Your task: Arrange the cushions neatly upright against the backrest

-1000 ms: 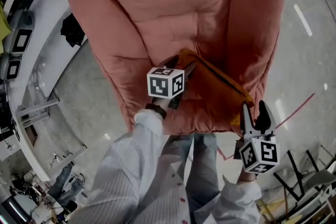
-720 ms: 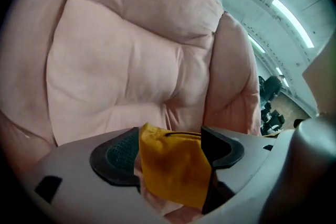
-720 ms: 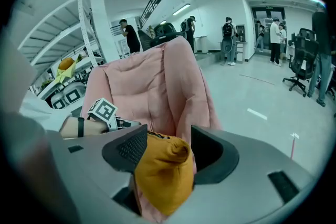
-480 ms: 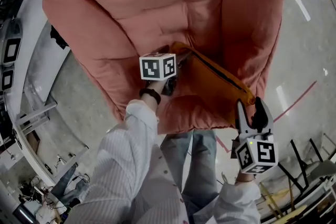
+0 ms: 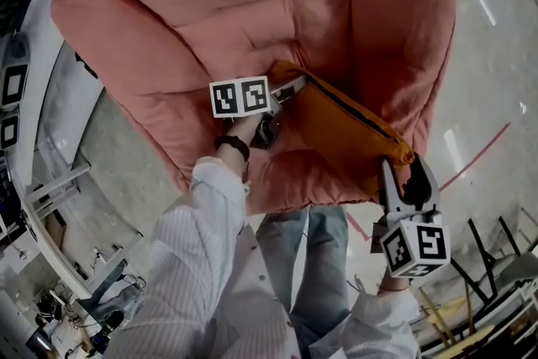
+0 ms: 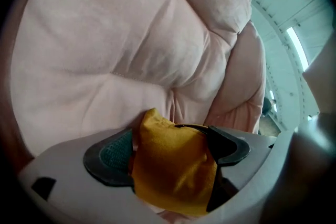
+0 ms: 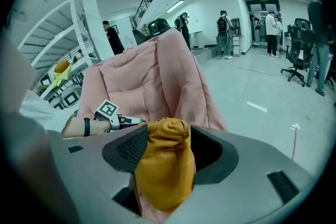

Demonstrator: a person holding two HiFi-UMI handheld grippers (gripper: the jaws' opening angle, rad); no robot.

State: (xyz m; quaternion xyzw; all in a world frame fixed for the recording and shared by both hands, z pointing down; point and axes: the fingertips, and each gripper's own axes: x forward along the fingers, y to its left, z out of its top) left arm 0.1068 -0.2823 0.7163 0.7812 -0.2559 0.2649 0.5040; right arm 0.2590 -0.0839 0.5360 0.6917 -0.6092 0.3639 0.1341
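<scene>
An orange cushion (image 5: 336, 126) lies slanted on the seat of a big pink padded chair (image 5: 235, 13), below its backrest. My left gripper (image 5: 282, 107) is at the cushion's upper left corner. Its jaws are opening, and in the left gripper view the orange corner (image 6: 173, 165) sits loosely between them (image 6: 173, 139), with the pink backrest (image 6: 105, 50) behind. My right gripper (image 5: 403, 172) is at the lower right corner by the seat's front edge. In the right gripper view its jaws (image 7: 170, 136) are shut on a bulging fold of the cushion (image 7: 163, 165).
Grey shelving with marker boxes (image 5: 25, 97) runs along the chair's left side. A red floor line (image 5: 479, 155) and metal frames (image 5: 487, 265) lie to the right. Several people (image 7: 271, 23) and office chairs (image 7: 296, 50) stand far across the hall.
The left gripper has slid a little up and left along the cushion's corner and its cube has turned. The right gripper has stayed at the right corner. The chair has shifted in view.
</scene>
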